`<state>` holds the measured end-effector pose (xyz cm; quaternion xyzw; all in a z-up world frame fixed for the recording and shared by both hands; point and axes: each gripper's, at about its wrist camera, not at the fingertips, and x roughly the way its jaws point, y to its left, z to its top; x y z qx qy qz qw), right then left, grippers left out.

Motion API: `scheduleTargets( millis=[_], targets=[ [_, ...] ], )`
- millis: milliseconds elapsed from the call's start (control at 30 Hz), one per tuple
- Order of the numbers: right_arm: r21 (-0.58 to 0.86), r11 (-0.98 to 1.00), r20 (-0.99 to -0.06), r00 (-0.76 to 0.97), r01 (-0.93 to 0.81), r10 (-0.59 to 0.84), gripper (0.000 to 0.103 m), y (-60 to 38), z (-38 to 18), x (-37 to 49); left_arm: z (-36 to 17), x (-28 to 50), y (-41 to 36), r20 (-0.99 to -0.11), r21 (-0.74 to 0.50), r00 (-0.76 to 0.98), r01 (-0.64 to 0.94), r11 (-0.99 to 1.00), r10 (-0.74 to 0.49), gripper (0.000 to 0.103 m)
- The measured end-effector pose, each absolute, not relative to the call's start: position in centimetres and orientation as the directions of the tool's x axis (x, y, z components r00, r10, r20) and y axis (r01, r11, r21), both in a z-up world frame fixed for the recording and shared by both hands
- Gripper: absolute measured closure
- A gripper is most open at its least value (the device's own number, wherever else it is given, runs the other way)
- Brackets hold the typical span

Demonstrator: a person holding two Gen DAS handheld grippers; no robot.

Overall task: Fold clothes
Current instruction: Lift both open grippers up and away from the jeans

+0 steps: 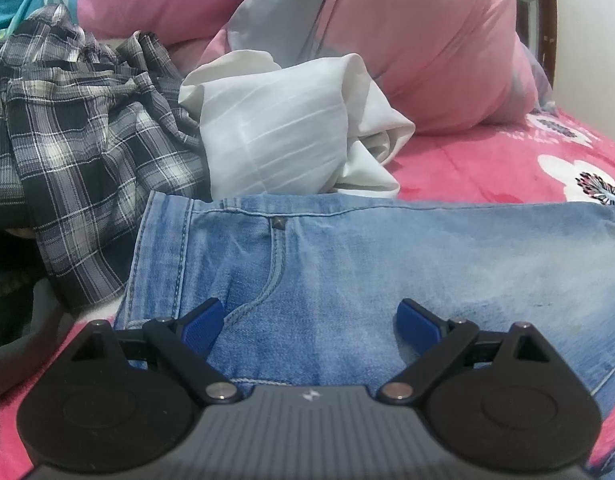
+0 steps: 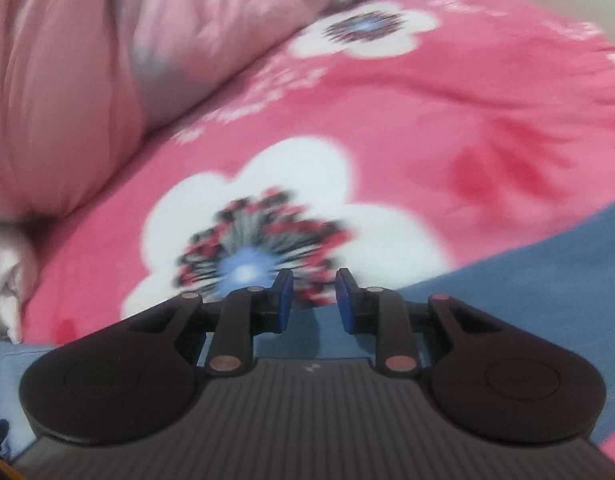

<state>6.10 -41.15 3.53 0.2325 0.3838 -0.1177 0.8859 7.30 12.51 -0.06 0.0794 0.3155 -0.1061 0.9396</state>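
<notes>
Bedroom, mid-chore: a plaid shirt point(image 1: 67, 128) lies crumpled at far left of the bed point(image 1: 507, 168), a white garment point(image 1: 283, 128) bunched just beside it, pink pillows point(image 1: 427, 48) stacked behind. In front, the jeans point(image 1: 347, 264) are spread flat across the floral bedcover, waistband toward the shirt pile, the rest running off to the right.

The left tool point(image 1: 311, 320) hovers over the jeans' hip area w/ fingers spread wide, nothing between them. Whether the pads touch the denim can't be told.

Right-wrist view is motion-blurred. The right tool point(image 2: 314, 296) sits above the far edge of the jeans point(image 2: 527, 280) where denim meets bedcover; its fingers are only narrowly apart and pinch nothing visible.

Handling, as a judgement: denim looks heavy-ish and fairly stiff for cloth, so it should hold a crease and not slip much, but it will sag if lifted at one point. Best grips appear to be the thick waistband or side seam for the left tool, and the leg's outer edge for the right, pinching both layers together before folding over.
</notes>
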Motion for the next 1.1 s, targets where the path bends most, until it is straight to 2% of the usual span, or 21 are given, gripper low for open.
scheduleTargets(
  millis=[67, 133, 167, 200, 233, 333, 400, 433, 500, 533, 567, 667, 800, 933, 1033, 1100],
  targets=[
    [0.354, 0.861, -0.732, 0.681, 0.365, 0.012, 0.078, -43.0, 3.3, 3.5, -0.1, 7.3, 12.4, -0.610, 0.090, 0.779, 0.249, 0.964, -0.144, 0.008],
    [0.312, 0.863, -0.772, 0.635, 0.397, -0.013, 0.078, -45.4, 2.2, 0.7, -0.1, 7.3, 12.3, -0.611, 0.095, 0.779, 0.249, 0.964, -0.141, 0.008],
    [0.311, 0.857, -0.770, 0.637, 0.411, -0.027, 0.085, -46.9, 1.7, -0.5, -0.1, 7.3, 12.3, -0.611, 0.095, 0.779, 0.249, 0.964, -0.141, 0.008],
    [0.370, 0.833, -0.747, 0.665, 0.411, 0.004, 0.091, -49.2, 1.3, -2.0, -0.1, 7.3, 12.3, -0.610, 0.096, 0.780, 0.248, 0.964, -0.140, 0.008],
    [0.408, 0.795, -0.736, 0.677, 0.449, -0.004, 0.092, -51.5, 1.1, -3.2, -0.1, 7.3, 12.3, -0.610, 0.096, 0.780, 0.248, 0.964, -0.140, 0.008],
    [0.407, 0.662, -0.730, 0.660, 0.630, -0.179, 0.092, -58.1, 0.9, -6.9, -0.1, 7.4, 12.2, -0.611, 0.098, 0.780, 0.246, 0.964, -0.137, 0.008],
    [0.442, 0.544, -0.723, 0.642, 0.713, -0.254, 0.092, -61.5, 0.9, -10.3, -0.1, 7.3, 12.2, -0.608, 0.098, 0.782, 0.244, 0.965, -0.136, 0.008],
    [0.502, 0.492, -0.703, 0.667, 0.711, -0.248, 0.092, -62.4, 0.9, -12.0, -0.1, 7.3, 12.3, -0.607, 0.095, 0.783, 0.243, 0.965, -0.137, 0.008],
    [0.584, 0.419, -0.667, 0.706, 0.695, -0.239, 0.088, -63.1, 1.3, -15.4, 0.0, 7.3, 12.4, -0.608, 0.088, 0.781, 0.242, 0.966, -0.140, 0.008],
    [0.598, 0.406, -0.659, 0.712, 0.691, -0.242, 0.081, -62.7, 1.8, -17.0, 0.2, 7.3, 12.5, -0.608, 0.084, 0.781, 0.241, 0.967, -0.142, 0.008],
    [0.610, 0.393, -0.652, 0.718, 0.688, -0.245, 0.079, -62.3, 2.3, -18.6, 0.4, 7.2, 12.5, -0.608, 0.082, 0.781, 0.238, 0.968, -0.141, 0.008],
    [0.648, 0.352, -0.628, 0.735, 0.675, -0.255, 0.078, -61.2, 3.8, -23.4, 1.3, 6.4, 12.5, -0.609, 0.093, 0.784, 0.225, 0.970, -0.123, 0.008],
    [0.819, 0.380, -0.439, 0.896, 0.431, -0.070, 0.074, -55.6, 6.2, -28.3, 4.0, 3.3, 12.4, -0.582, 0.098, 0.802, 0.233, 0.968, -0.134, 0.008],
    [0.866, 0.459, -0.297, 0.943, 0.200, 0.149, 0.057, -47.0, 7.6, -29.6, 6.4, -1.6, 12.0, -0.563, 0.038, 0.806, 0.245, 0.969, -0.182, 0.008],
    [0.826, 0.558, -0.290, 0.909, 0.081, 0.298, 0.050, -39.3, 7.0, -28.6, 6.8, -6.0, 11.3, -0.555, -0.007, 0.802, 0.262, 0.965, -0.222, 0.007],
    [0.770, 0.636, -0.338, 0.879, 0.053, 0.336, 0.049, -34.7, 6.1, -27.3, 6.2, -8.5, 10.8, -0.561, -0.042, 0.790, 0.272, 0.961, -0.249, 0.007]
  ],
)
